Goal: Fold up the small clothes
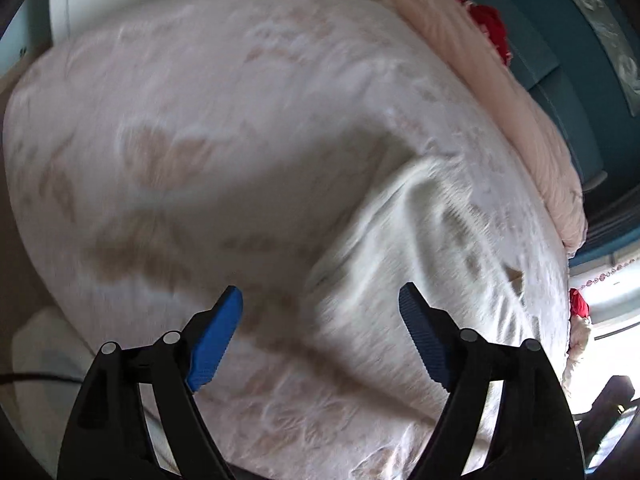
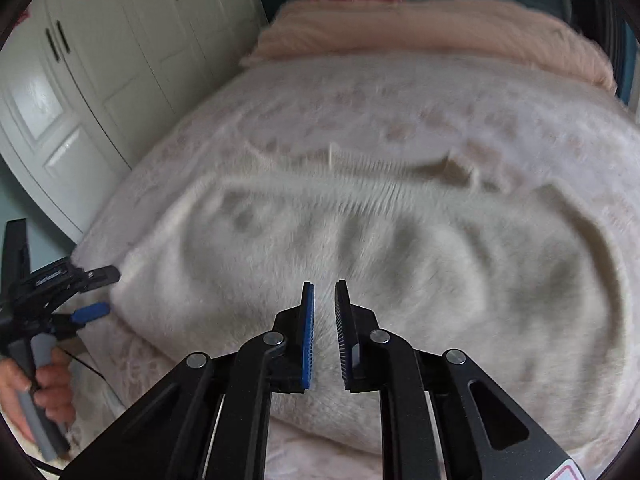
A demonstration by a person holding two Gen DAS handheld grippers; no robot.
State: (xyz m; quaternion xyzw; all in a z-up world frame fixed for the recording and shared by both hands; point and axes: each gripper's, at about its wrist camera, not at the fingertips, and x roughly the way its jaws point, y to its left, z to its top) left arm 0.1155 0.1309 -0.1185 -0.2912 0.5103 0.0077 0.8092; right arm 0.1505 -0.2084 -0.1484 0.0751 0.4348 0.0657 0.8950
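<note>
left gripper (image 1: pixel 320 300) spread wide | right gripper (image 2: pixel 324 292) nearly together above white garment (image 2: pixel 360 248) | wardrobe (image 2: pixel 120 40) right-view only

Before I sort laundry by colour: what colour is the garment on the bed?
Cream-white garment, clearest in the right wrist view.

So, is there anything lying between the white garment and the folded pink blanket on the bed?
No. In the right wrist view, only bare patterned bedspread lies between the white garment and the pink blanket; nothing else rests there.
</note>
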